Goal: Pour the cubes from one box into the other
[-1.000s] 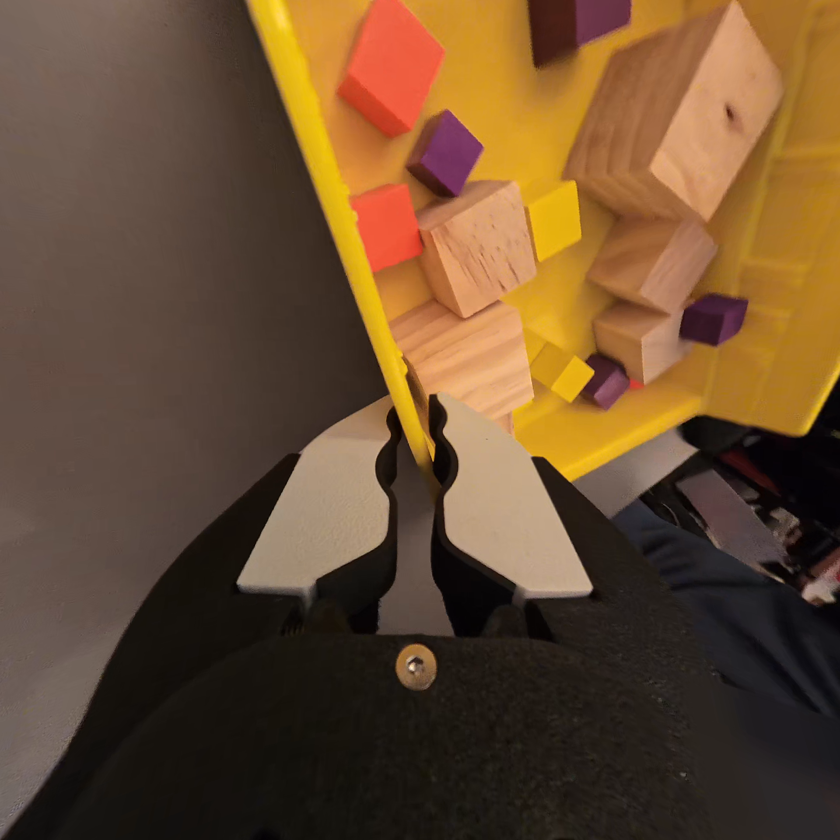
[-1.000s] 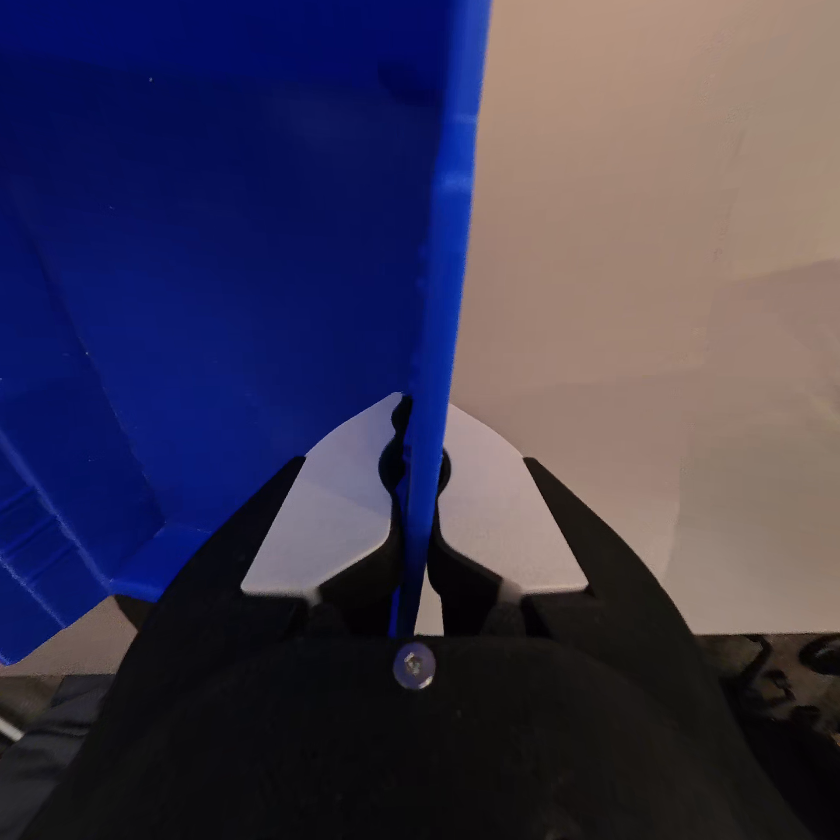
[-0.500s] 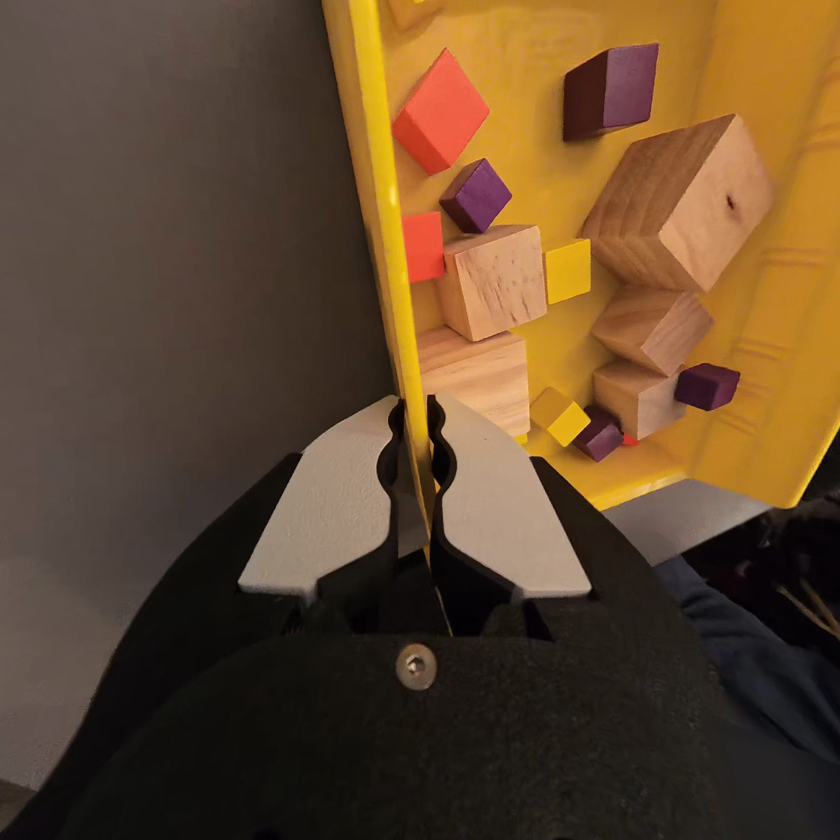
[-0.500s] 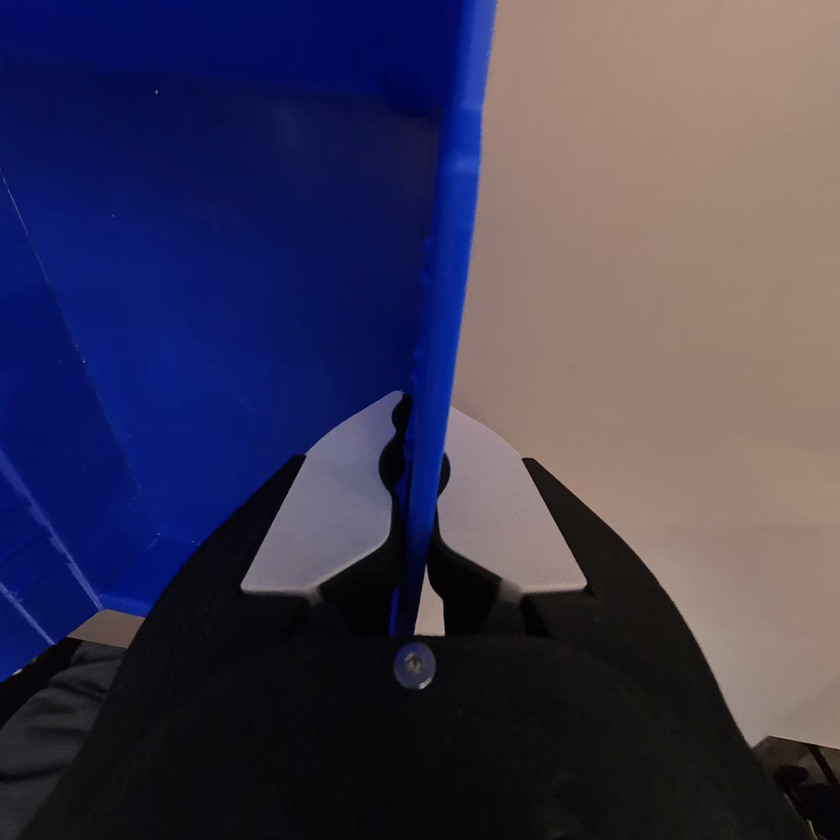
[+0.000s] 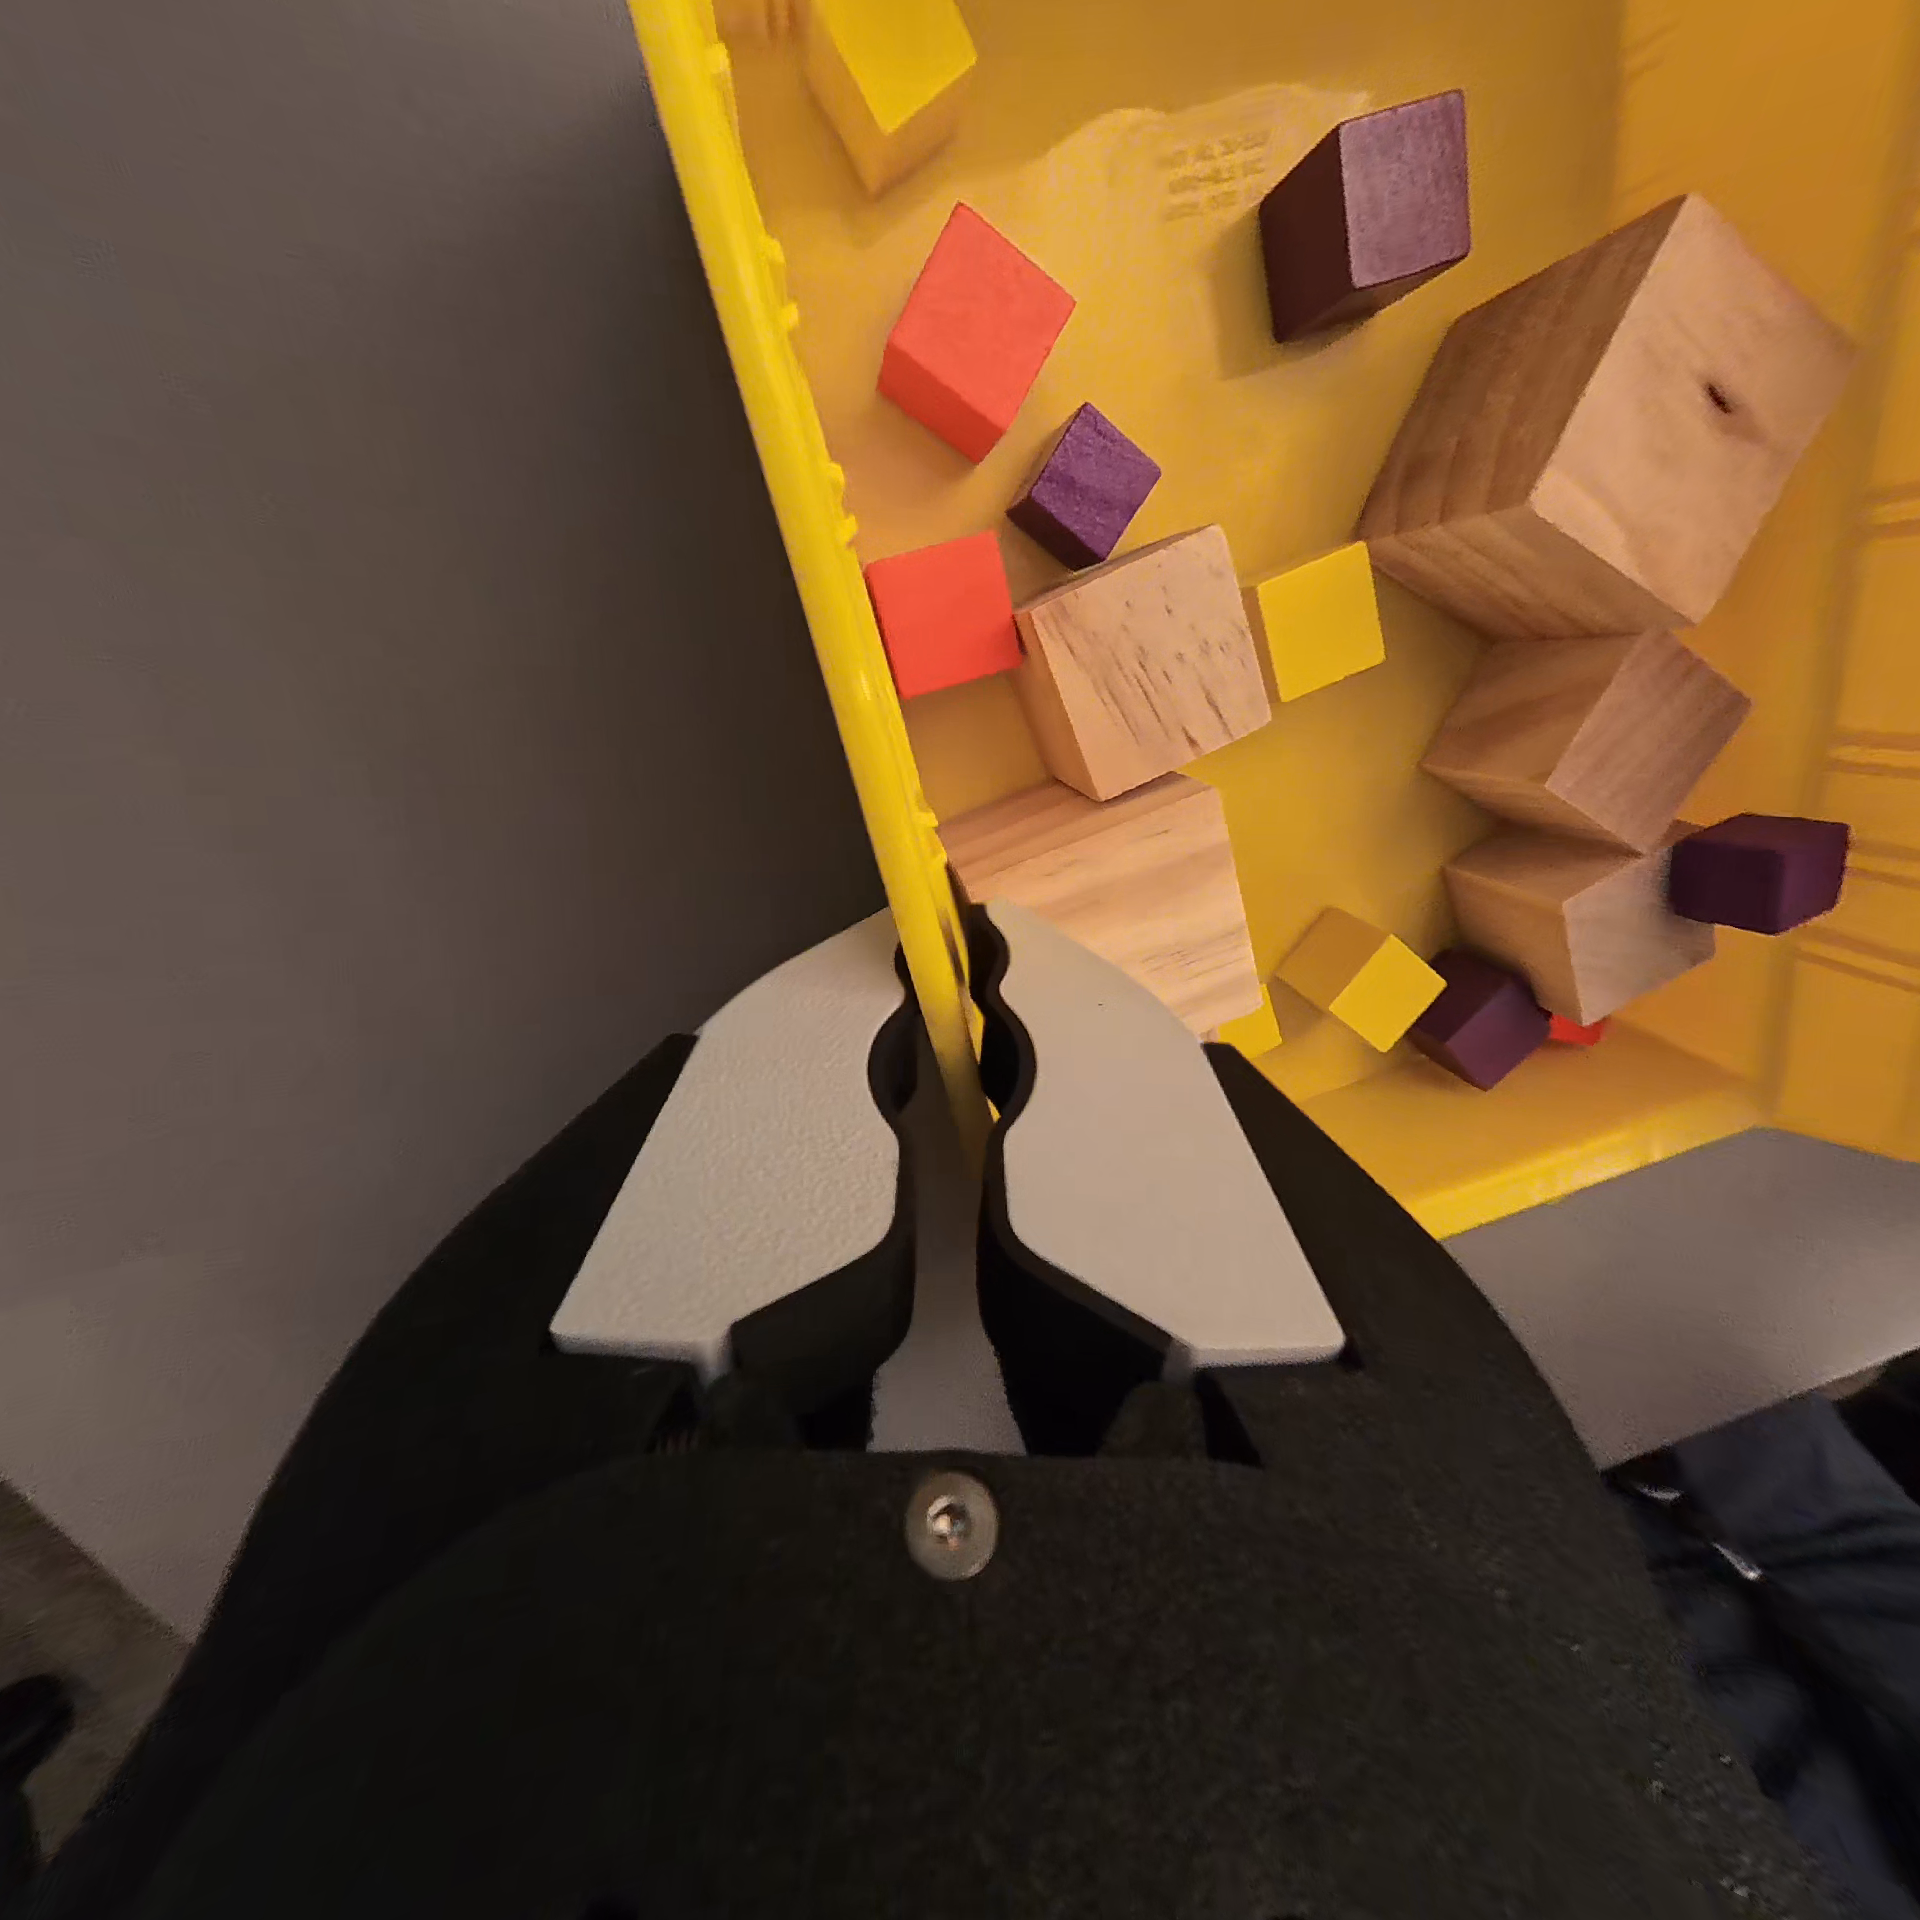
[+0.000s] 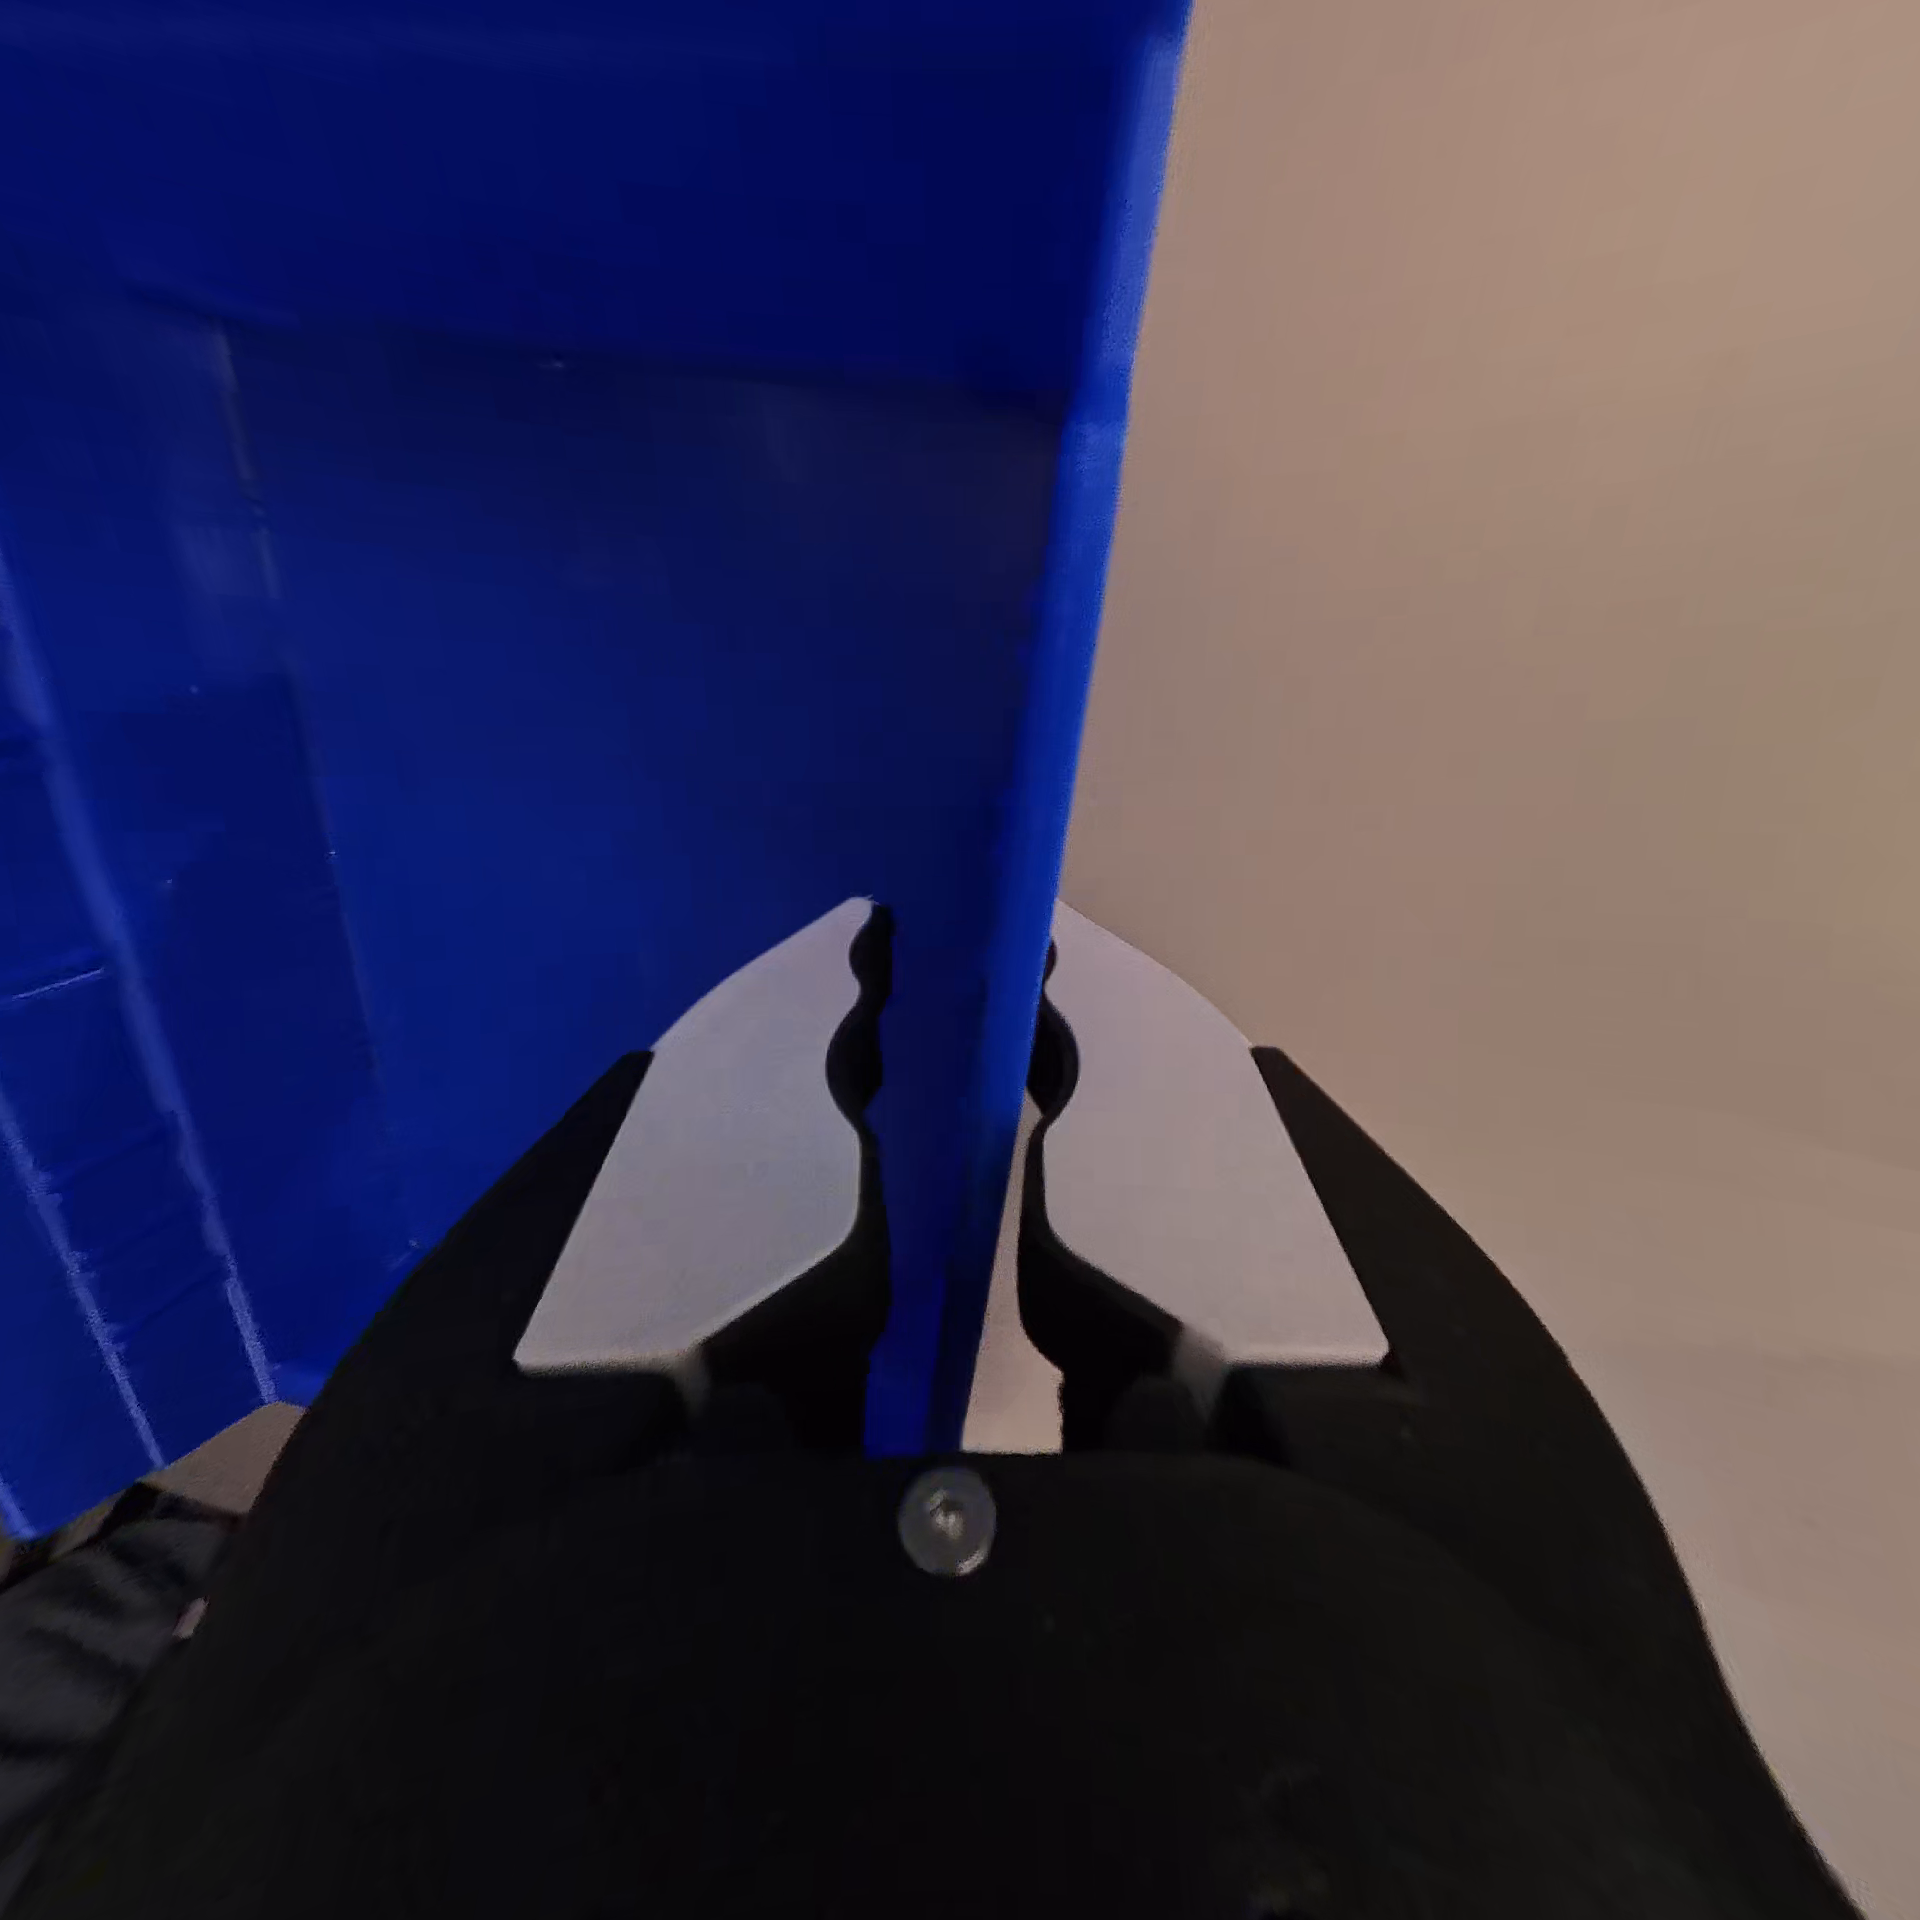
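1. The left gripper [image 5: 940,935] is clenched on the side wall of a yellow box [image 5: 790,436], which runs up and away from the fingertips.
2. Right of the fingers, inside that box, lie the cubes [image 5: 1143,665]: plain wood, orange, purple and yellow.
3. The right gripper [image 6: 961,925] straddles the side wall of a blue box [image 6: 1081,623] with its fingers spread; a gap shows beside the left finger.
4. The blue box's visible interior, left of the fingers, holds nothing.

- A glossy, smooth plastic is seen on the yellow box [image 5: 1714,1127].
- Bare grained wood shows on the big cubes [image 5: 1605,416].
- The blue box [image 6: 582,623] is moulded plastic.
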Tool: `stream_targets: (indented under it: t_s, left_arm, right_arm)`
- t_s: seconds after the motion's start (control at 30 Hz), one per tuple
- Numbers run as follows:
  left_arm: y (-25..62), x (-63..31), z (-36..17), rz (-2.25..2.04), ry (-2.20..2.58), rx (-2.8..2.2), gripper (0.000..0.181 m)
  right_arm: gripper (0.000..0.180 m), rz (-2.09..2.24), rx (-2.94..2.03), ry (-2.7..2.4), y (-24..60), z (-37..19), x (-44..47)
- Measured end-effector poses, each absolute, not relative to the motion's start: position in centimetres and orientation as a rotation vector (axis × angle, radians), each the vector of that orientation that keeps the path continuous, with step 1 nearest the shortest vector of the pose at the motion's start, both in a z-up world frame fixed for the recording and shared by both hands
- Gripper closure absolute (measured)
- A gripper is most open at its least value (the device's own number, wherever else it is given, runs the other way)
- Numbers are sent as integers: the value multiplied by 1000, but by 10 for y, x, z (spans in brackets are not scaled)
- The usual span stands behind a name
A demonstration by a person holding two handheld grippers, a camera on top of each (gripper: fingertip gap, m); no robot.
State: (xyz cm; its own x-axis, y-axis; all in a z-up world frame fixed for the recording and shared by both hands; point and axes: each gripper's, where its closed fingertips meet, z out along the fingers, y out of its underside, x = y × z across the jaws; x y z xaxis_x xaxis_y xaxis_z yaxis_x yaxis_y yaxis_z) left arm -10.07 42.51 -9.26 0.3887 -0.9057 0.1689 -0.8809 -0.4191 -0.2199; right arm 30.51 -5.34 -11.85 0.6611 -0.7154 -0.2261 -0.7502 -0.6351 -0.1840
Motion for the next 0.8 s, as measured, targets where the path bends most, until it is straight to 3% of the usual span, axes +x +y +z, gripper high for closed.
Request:
stream_targets:
  t_s: [0.17,0.3,0.5,0.63,0.8]
  left_arm:
    - [426,-106,-93,-459,1652,-2527,174]
    - [426,-122,-93,-383,1683,-2536,175]
    - [422,-129,-93,-396,1632,-2591,174]
    - [420,-126,-91,-527,1555,-2638,169]
    - [427,-122,-68,-730,1356,-2636,170]
  right_arm:
    - [149,-210,-2476,1059,-69,-70,331]
    - [142,-489,-2098,857,-58,8,336]
    - [132,-493,-1500,437,-19,125,274]
    - [117,-384,-1475,298,7,142,251]
    - [121,-470,-1458,237,12,128,262]
